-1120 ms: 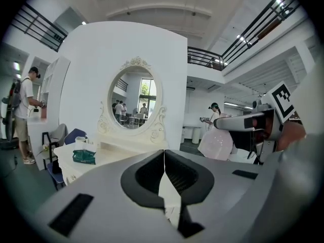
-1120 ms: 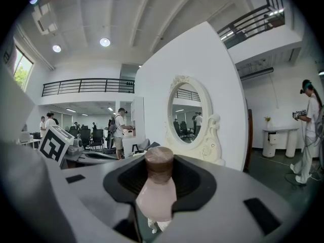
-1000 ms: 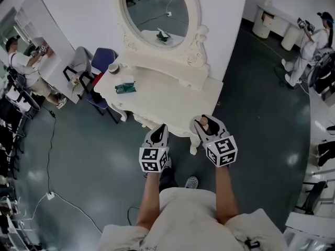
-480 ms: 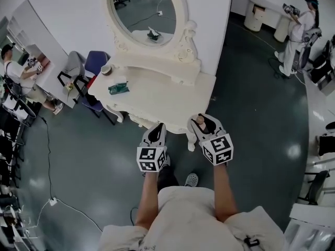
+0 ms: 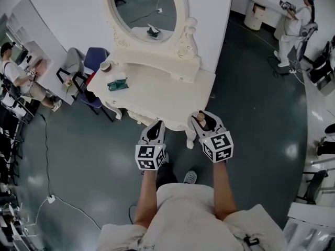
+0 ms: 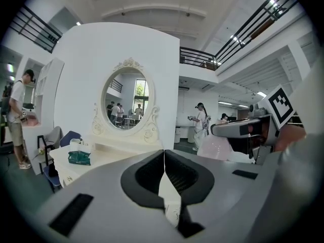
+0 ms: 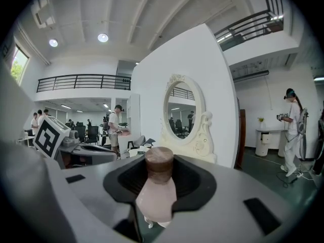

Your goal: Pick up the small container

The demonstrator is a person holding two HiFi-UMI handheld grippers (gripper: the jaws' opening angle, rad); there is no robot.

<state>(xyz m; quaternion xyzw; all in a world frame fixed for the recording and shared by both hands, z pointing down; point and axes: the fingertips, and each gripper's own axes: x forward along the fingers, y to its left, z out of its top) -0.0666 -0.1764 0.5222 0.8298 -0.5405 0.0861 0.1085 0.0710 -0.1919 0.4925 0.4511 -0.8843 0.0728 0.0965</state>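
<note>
Your right claw (image 7: 160,167) is closed on the small container (image 7: 156,194), a pale pink bottle with a brown cap. It stands upright between the pads, with the cap rising above them. Your left claw (image 6: 164,160) has its jaws pressed together, with nothing between them. You hold both claws side by side in front of you, above the dark floor (image 5: 256,119) and just short of the white worktop (image 5: 162,95) with its oval mirror (image 5: 145,7). A green packet (image 5: 117,84) and a cup (image 5: 105,66) sit at the worktop's far left.
</note>
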